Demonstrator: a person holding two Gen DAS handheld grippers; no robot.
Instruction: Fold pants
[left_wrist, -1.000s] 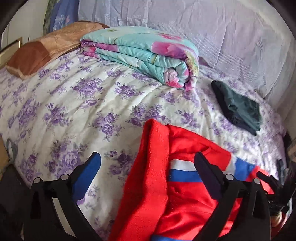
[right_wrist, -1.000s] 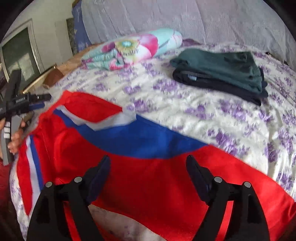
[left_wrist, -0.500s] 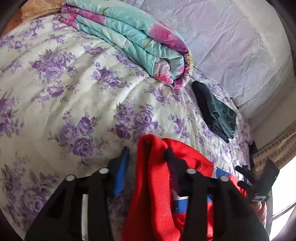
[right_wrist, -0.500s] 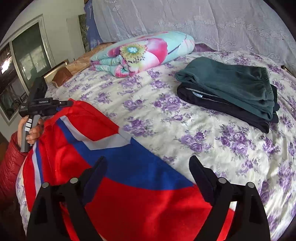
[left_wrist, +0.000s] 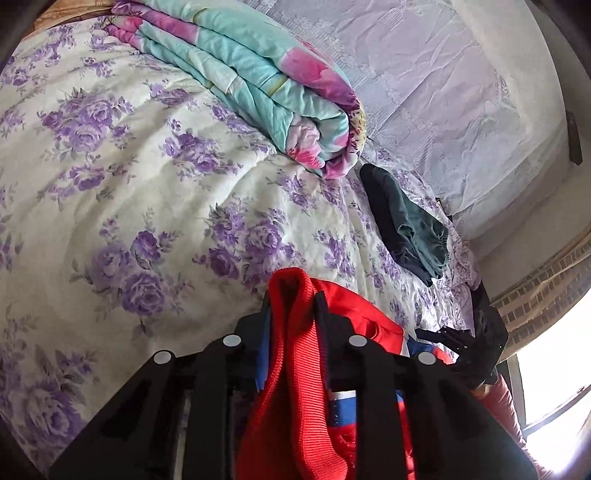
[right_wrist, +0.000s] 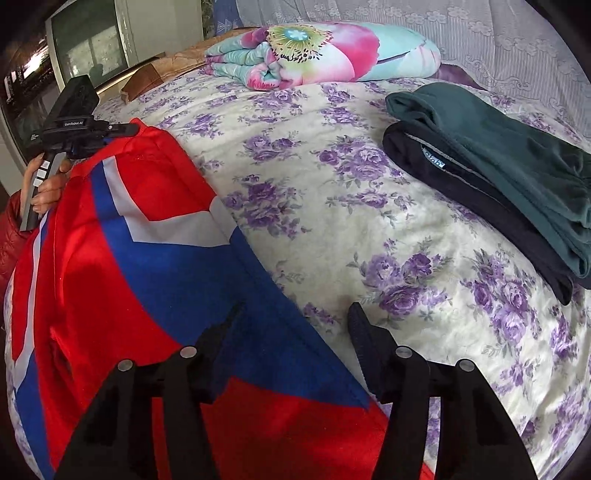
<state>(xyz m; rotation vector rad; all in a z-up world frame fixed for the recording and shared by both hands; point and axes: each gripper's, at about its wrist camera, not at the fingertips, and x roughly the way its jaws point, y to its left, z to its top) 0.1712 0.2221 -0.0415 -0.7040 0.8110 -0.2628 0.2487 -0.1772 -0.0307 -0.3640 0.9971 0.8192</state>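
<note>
Red pants (right_wrist: 122, 295) lengthwise along the bed's (right_wrist: 332, 221) near edge

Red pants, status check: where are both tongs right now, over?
Left tongs closing, clamped on red pants' ribbed edge. Right tongs closing over blue panel edge, not gripping. Folded dark clothes off to side, path clear.

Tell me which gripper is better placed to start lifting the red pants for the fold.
Left. The left gripper is closing with its pads already pinching the red pants' ribbed band. The right gripper is also closing, but its fingers only straddle the pants' edge.
</note>
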